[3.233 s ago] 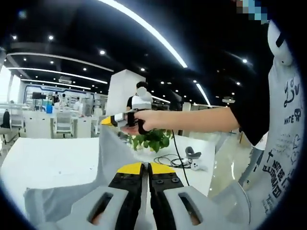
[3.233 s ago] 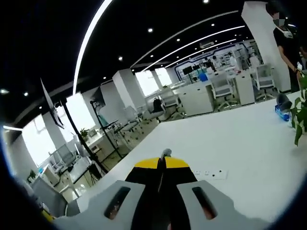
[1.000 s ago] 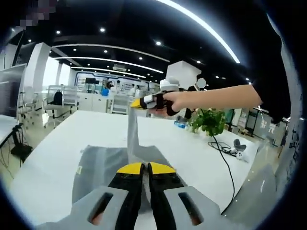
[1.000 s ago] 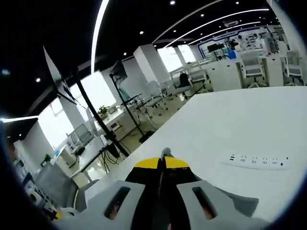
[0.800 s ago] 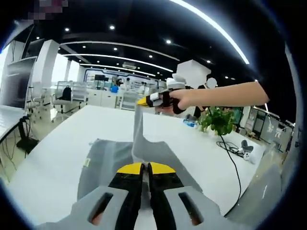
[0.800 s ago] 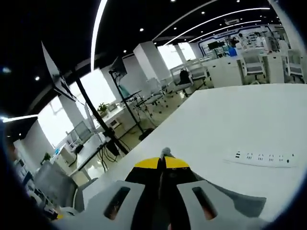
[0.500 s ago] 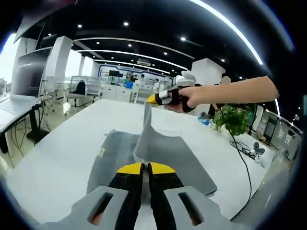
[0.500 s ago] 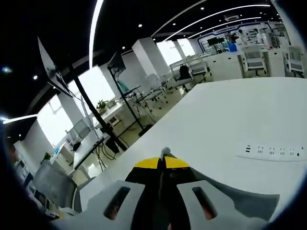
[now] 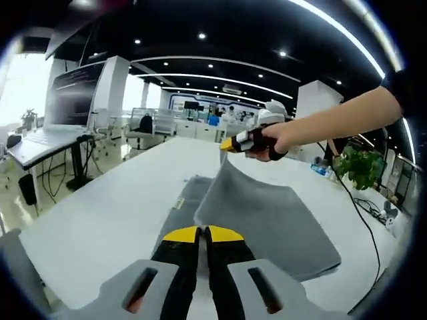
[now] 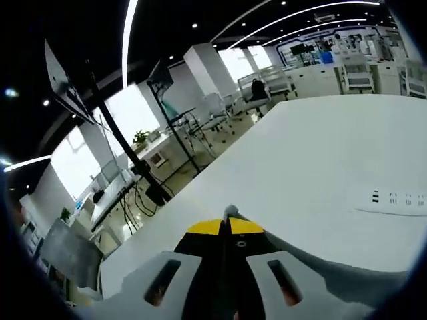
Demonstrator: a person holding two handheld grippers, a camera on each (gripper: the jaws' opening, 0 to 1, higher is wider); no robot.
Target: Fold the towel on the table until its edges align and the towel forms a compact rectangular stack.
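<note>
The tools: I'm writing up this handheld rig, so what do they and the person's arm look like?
The left tool has two black jaws with yellow tips on a light grey body with slotted openings; the right tool matches. The arm is bare up to a dark short sleeve.

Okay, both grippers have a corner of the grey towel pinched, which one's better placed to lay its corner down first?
Probably the left gripper: its pinched corner sits low, near the towel already lying on the white table. The right gripper holds its corner lifted above the table, so it has farther to descend.
</note>
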